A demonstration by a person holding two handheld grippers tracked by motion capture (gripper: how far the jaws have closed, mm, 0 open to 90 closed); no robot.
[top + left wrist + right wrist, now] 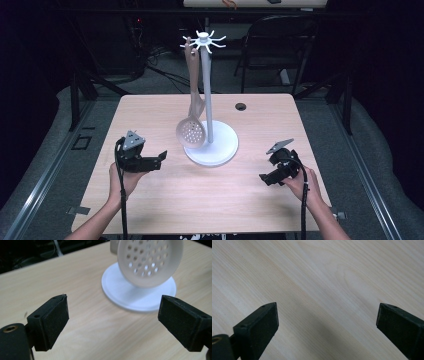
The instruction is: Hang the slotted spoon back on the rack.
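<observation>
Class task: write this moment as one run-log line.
slotted spoon: hanging on white stand | left gripper: open, empty, beside stand | right gripper: open, empty, over table

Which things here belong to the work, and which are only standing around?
Belonging to the work:
- slotted spoon, hanging on the rack
- white utensil rack
- left gripper, jaws open
- right gripper, jaws open

Only standing around:
- folding chair behind the table
</observation>
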